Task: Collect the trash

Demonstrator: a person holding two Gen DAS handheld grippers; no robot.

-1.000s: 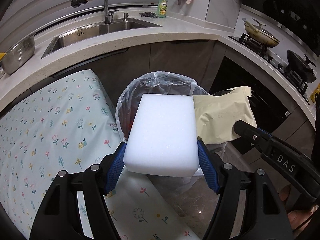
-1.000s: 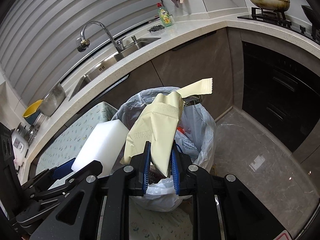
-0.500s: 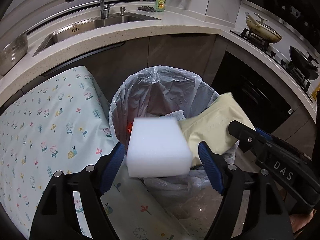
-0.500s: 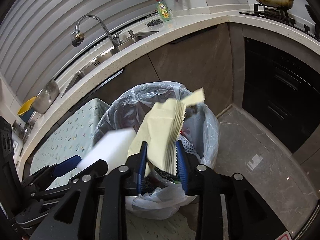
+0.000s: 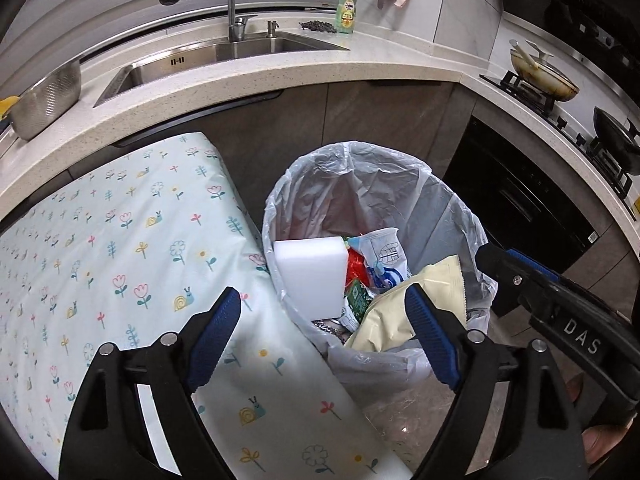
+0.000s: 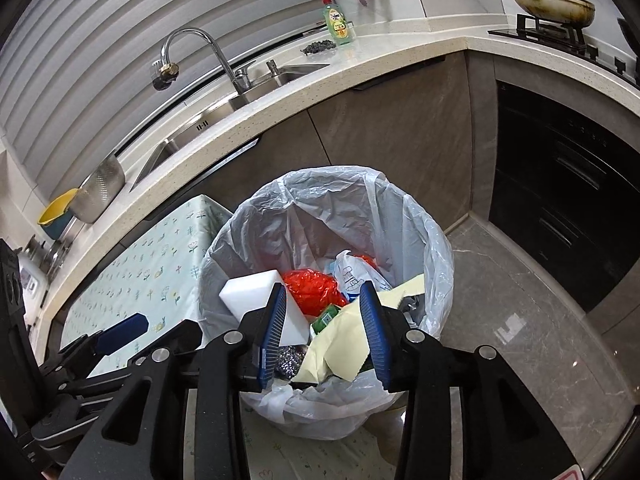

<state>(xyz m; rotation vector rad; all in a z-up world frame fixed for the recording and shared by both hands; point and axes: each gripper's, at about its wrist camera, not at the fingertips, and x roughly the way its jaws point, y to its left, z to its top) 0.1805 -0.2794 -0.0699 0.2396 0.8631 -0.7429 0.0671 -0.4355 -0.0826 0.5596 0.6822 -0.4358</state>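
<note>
A bin lined with a clear bag [image 5: 452, 204] [image 6: 436, 248] stands on the floor by the table edge. A white foam block [image 5: 310, 276] [image 6: 248, 292] leans inside it at the left. A pale yellow packet [image 5: 394, 312] [image 6: 340, 340] lies inside at the right, on red and other wrappers [image 6: 314, 288]. My left gripper [image 5: 326, 328] is open and empty just above the bin's near rim. My right gripper [image 6: 324, 328] is open and empty above the bin; it also shows in the left wrist view [image 5: 520, 276].
A table with a floral cloth [image 5: 100, 264] [image 6: 160, 264] lies left of the bin. A counter with a sink [image 5: 224, 56], a steel bowl [image 5: 44, 100] and a soap bottle [image 5: 346, 10] runs behind. A stove with pans [image 5: 544, 76] and a dark oven front [image 6: 568, 200] are at the right.
Both grippers opened. The foam block dropped from my left gripper into the bin, and the yellow packet dropped from my right gripper into the bin.
</note>
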